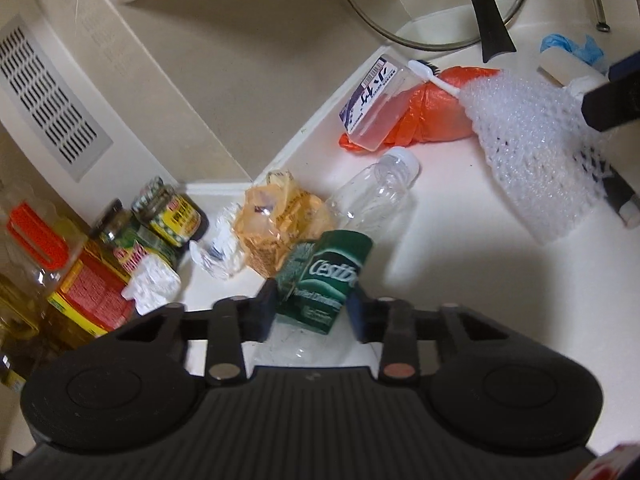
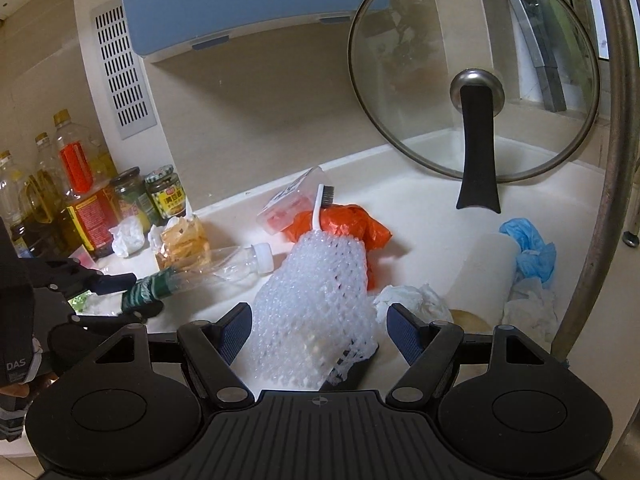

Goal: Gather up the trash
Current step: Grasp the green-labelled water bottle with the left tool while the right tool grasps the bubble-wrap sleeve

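My left gripper (image 1: pixel 313 308) is shut on the green-labelled body of a clear plastic bottle (image 1: pixel 328 276), white cap pointing away; it also shows in the right wrist view (image 2: pixel 224 270), lying low over the white counter (image 1: pixel 460 280). My right gripper (image 2: pixel 316 330) is open, its fingers either side of a white foam net sleeve (image 2: pixel 316 312) without gripping it. Other trash lies around: an orange plastic bag (image 2: pixel 348 226), a yellow snack wrapper (image 1: pixel 276 220), crumpled white tissues (image 2: pixel 412 300), a blue crumpled bag (image 2: pixel 528 248).
Oil bottles (image 2: pixel 80 196) and jars (image 2: pixel 164 196) crowd the left corner. A glass pan lid (image 2: pixel 472 76) leans on the back wall. A clear box (image 1: pixel 376 100) with a toothbrush lies on the orange bag. A paper roll (image 2: pixel 484 272) and a metal pole (image 2: pixel 600 200) stand at the right.
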